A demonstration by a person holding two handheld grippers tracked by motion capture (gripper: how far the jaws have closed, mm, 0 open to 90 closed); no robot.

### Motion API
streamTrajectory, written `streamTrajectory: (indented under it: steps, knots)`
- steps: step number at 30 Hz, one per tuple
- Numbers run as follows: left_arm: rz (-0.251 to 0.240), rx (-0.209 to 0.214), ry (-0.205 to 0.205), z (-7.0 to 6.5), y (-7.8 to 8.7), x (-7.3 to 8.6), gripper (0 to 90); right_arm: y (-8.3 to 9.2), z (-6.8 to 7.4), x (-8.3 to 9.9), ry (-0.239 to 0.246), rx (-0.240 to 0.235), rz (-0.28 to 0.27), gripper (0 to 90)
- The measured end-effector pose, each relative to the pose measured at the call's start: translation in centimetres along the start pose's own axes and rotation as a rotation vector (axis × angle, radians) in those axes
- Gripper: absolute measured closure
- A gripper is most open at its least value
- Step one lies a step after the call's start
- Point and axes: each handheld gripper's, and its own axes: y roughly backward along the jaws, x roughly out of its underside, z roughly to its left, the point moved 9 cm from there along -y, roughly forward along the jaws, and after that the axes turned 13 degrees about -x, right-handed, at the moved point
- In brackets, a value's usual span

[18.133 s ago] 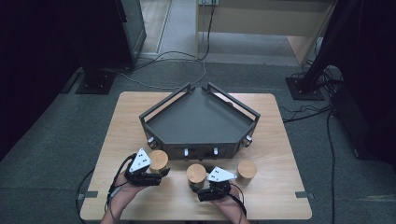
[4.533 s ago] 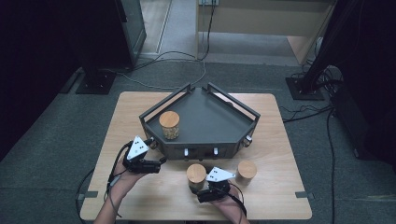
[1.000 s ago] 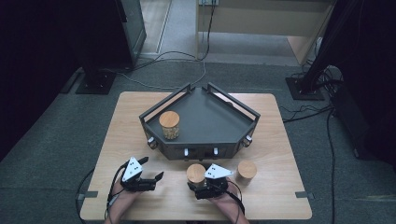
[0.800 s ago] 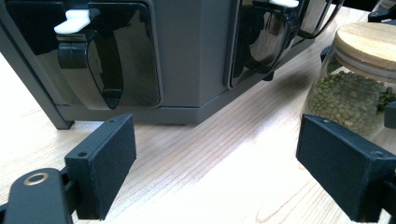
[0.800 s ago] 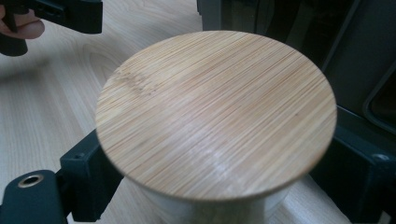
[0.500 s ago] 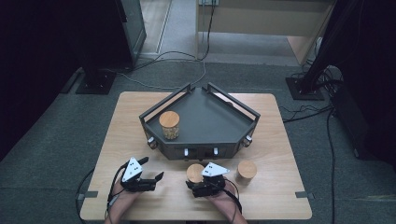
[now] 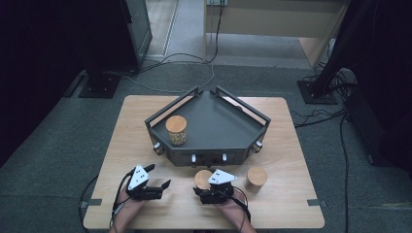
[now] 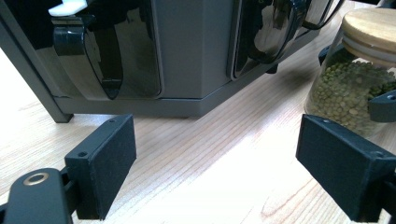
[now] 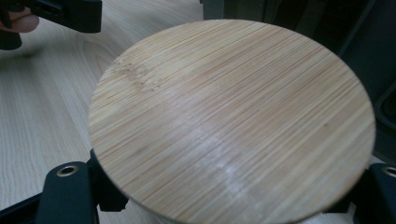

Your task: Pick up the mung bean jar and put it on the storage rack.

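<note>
Three bamboo-lidded glass jars are in view. One jar stands in the left part of the dark grey tray. The middle jar, holding green lentils, stands on the table just in front of the tray. My right gripper has just been closing and is now shut on this jar. Its lid looms between the jaws of my right gripper. My left gripper rests open on the table left of that jar. Nothing lies between the pads of my left gripper.
A third jar stands to the right of the held one. The tray's front wall with its knobs rises close ahead of my left gripper. The wooden table has bare surface on both sides of the tray.
My right gripper's jaws have closed around the middle jar. Both hands stay in place. Earlier, the left jar went from the table into the tray and my left gripper drew back.
</note>
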Motion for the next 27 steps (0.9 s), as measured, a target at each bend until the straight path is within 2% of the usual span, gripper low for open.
streamTrajectory:
  steps: [7, 22, 27]
  knots:
    - [0.003, -0.001, -0.004, 0.0, -0.1, 0.1, 12.0, 0.2, 0.2, -0.1, 0.019, -0.008, 0.006, 24.1]
    - [0.008, 0.001, -0.007, 0.0, -0.1, 0.1, 12.0, 0.9, 0.5, -1.1, 0.016, -0.016, 0.003, 24.1]
    - [0.009, 0.0, -0.01, -0.1, -0.1, 0.1, 12.0, 1.2, 0.4, -1.6, 0.013, -0.033, -0.01, 24.1]
